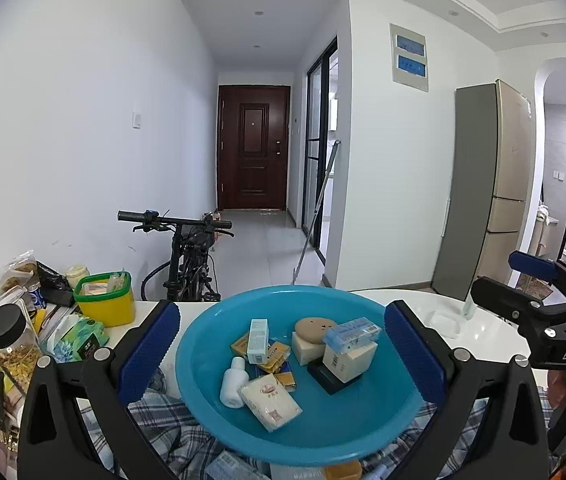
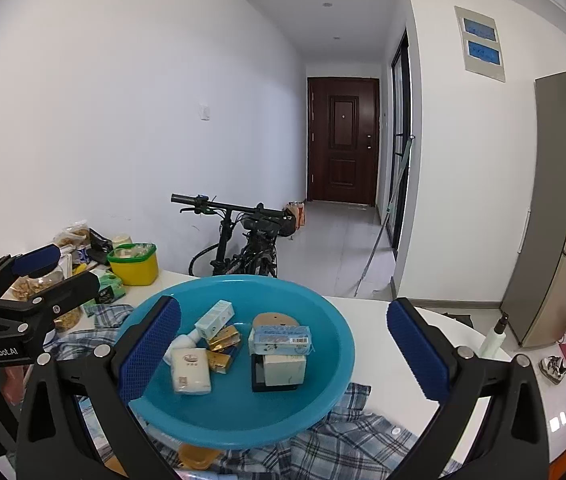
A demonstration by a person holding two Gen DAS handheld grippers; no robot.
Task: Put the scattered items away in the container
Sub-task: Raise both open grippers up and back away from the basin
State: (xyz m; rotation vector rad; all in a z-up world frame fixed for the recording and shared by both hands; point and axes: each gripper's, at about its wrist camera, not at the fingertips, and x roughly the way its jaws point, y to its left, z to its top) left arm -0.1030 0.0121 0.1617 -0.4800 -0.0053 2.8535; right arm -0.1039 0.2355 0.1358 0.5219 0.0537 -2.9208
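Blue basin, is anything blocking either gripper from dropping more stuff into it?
Nothing visible does. The blue basin sits open-topped on the plaid cloth, with both the left gripper and right gripper open and empty just before it.

Blue basin (image 1: 203,380) w/ small items, on plaid cloth (image 1: 163,420).
Inside: white bottle (image 1: 234,382) lying down, tissue pack (image 1: 270,401) just beside it, pale-green box (image 1: 257,341) over gold packets (image 1: 275,354), round tan pad (image 1: 315,329), blue-white pack (image 1: 352,332) atop cream box (image 1: 349,358) on black box (image 1: 325,380).
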